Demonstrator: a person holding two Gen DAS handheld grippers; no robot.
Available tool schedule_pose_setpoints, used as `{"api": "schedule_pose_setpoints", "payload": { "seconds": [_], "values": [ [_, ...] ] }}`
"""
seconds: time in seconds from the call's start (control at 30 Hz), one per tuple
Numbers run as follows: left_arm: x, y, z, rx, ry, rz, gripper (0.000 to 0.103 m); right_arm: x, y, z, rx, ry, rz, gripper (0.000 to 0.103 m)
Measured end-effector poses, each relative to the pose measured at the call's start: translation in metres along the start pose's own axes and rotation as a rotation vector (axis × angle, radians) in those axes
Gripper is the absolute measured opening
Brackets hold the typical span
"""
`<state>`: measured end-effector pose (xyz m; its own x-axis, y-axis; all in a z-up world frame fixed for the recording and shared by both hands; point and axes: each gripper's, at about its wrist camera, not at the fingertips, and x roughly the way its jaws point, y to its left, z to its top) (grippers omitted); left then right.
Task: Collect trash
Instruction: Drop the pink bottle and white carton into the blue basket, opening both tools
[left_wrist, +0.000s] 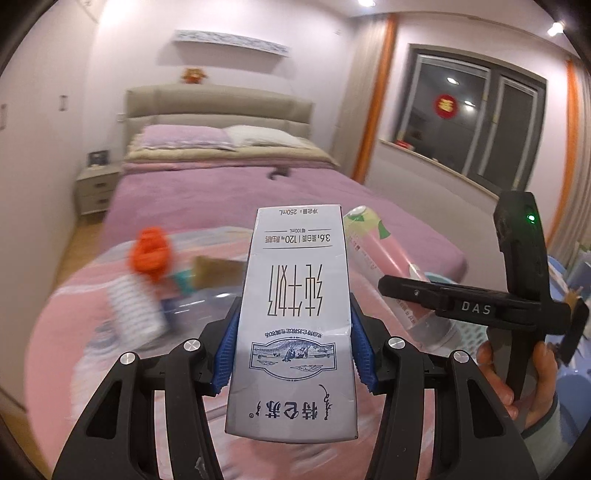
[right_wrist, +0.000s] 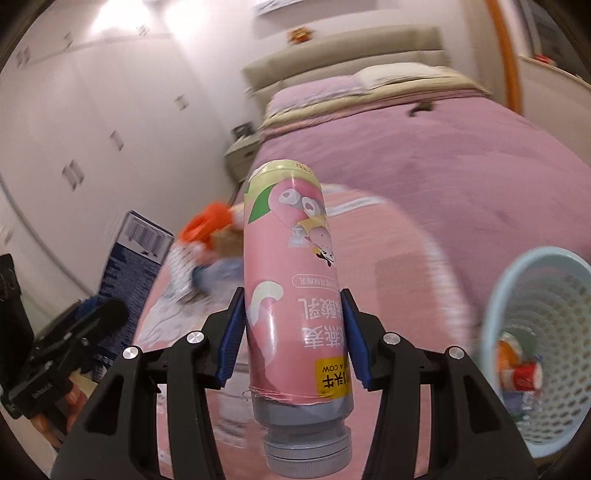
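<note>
Already both grippers carry trash: the left gripper (left_wrist: 293, 349) pinches a carton (left_wrist: 295, 317), the right gripper (right_wrist: 293, 339) pinches a bottle (right_wrist: 291, 295), cap toward the camera. In the right view, the basket (right_wrist: 554, 332) sits at three o'clock, nearer the right.

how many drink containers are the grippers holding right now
2: a milk carton clamped in the left gripper, and a pink yogurt drink bottle in the right gripper.
</note>
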<state>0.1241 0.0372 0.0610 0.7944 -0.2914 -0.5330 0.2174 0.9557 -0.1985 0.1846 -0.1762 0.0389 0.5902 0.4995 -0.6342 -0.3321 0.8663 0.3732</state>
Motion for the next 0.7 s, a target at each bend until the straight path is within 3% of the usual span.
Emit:
{"api": "schedule_pose_setpoints", "payload": {
  "seconds": [0.3, 0.47, 0.57, 0.7],
  "values": [
    [0.082, -0.092, 0.022, 0.08, 0.071, -0.147, 0.051, -0.055, -0.118, -0.01, 0.198, -0.111, -0.168, 0.046],
    [0.135, -0.14, 0.022, 0.097, 0.133, -0.205, 0.051, -0.058, -0.171, -0.02, 0.28, -0.116, -0.27, 0.046],
    [0.165, -0.161, 0.02, 0.091, 0.178, -0.235, 0.051, -0.052, -0.191, -0.024, 0.286, -0.111, -0.379, 0.046],
    [0.191, -0.186, 0.013, 0.11, 0.219, -0.271, 0.051, -0.051, -0.219, -0.036, 0.357, -0.089, -0.406, 0.047]
  ]
}}
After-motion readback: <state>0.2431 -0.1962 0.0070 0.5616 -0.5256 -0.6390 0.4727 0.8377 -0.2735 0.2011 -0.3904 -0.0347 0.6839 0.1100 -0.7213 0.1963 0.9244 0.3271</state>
